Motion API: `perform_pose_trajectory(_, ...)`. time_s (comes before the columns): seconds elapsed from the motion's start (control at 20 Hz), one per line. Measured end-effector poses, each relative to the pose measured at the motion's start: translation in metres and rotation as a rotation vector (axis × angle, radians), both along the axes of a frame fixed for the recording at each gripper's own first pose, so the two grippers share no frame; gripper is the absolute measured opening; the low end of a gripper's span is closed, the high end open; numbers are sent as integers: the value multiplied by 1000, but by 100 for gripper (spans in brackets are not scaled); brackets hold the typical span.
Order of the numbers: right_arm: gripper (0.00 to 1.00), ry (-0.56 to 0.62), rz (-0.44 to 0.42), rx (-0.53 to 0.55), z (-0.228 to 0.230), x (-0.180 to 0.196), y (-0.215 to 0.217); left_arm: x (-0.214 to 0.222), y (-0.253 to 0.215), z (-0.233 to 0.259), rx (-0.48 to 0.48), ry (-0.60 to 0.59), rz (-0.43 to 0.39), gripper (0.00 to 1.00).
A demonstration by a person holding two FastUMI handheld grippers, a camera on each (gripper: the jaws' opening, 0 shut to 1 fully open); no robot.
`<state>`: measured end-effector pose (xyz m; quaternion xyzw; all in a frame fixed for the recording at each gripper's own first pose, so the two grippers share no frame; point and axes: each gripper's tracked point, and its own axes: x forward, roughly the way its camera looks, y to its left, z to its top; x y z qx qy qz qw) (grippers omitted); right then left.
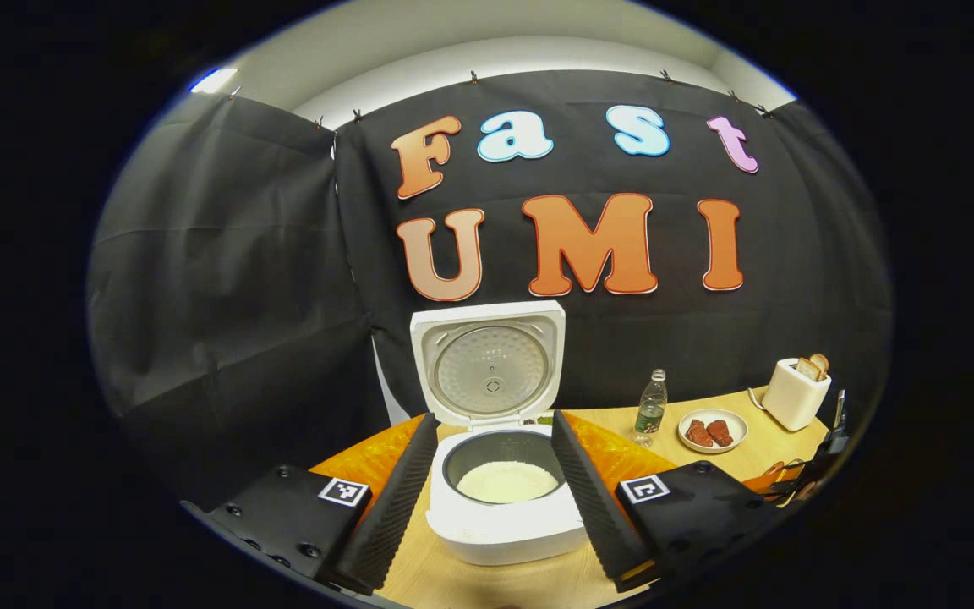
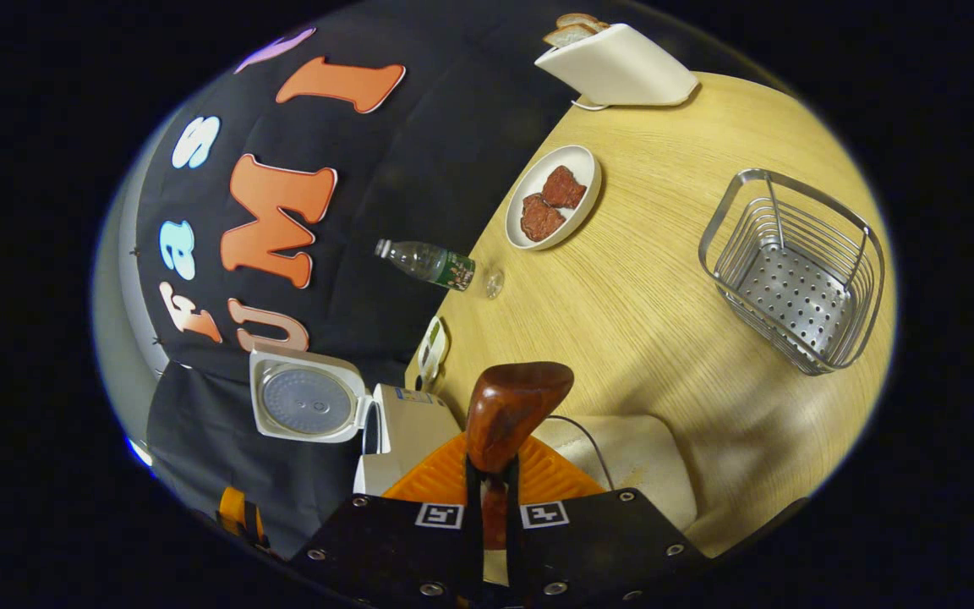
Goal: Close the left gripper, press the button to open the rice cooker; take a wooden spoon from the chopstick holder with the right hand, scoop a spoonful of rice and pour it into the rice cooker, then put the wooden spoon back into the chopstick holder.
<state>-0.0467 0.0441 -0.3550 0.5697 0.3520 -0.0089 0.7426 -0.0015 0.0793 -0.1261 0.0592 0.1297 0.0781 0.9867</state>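
Two grippers work over one light wooden desk (image 2: 664, 279), and all positions below are referenced to the white rice cooker (image 1: 504, 524).

The rice cooker stands on the desk with its lid (image 1: 489, 362) raised upright behind the pot, so the opening step appears complete and the dark inner pot (image 1: 504, 457), holding a bed of white rice (image 1: 507, 482), is open to a pour from above. An orange mat (image 1: 369, 457) lies just beside and behind the cooker.

The silver wire chopstick holder (image 2: 796, 271) sits well apart from the cooker, at the far side of the desk, and looks vacant; that fits the spoon being out of it.

Beyond the cooker stand a white toaster (image 1: 796, 393), a white plate of reddish meat (image 1: 712, 430) and a clear plastic bottle (image 1: 650, 406), all clear of the working path.

The left gripper (image 1: 491, 495) hangs in front of the cooker with its fingers spread apart, one either side of the pot, holding nothing.

The right gripper (image 2: 494, 507) is clamped on the handle of the brown wooden spoon (image 2: 512, 410); the bowl points forward, above the mat beside the cooker. Whether it carries rice cannot be determined.
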Motion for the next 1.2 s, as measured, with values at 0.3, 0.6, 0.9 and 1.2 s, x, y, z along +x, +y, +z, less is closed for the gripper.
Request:
perform_pose_trajectory(0.3, 10, -116, -30, 187, 66, 27, 7, -2, 4, 5, -14, -28, 14, 93)
perform_pose_trajectory(0.6, 10, -215, 2, 285, 134, 70, 42, -15, 40, 11, -31, -59, 84, 93)
perform_pose_trajectory(0.9, 10, -264, 58, 304, 168, 120, 95, -36, 83, 9, -41, -78, 156, 93)
perform_pose_trajectory(1.2, 10, -291, 96, 249, 183, 178, 154, -46, 136, 7, -33, -77, 234, 89)
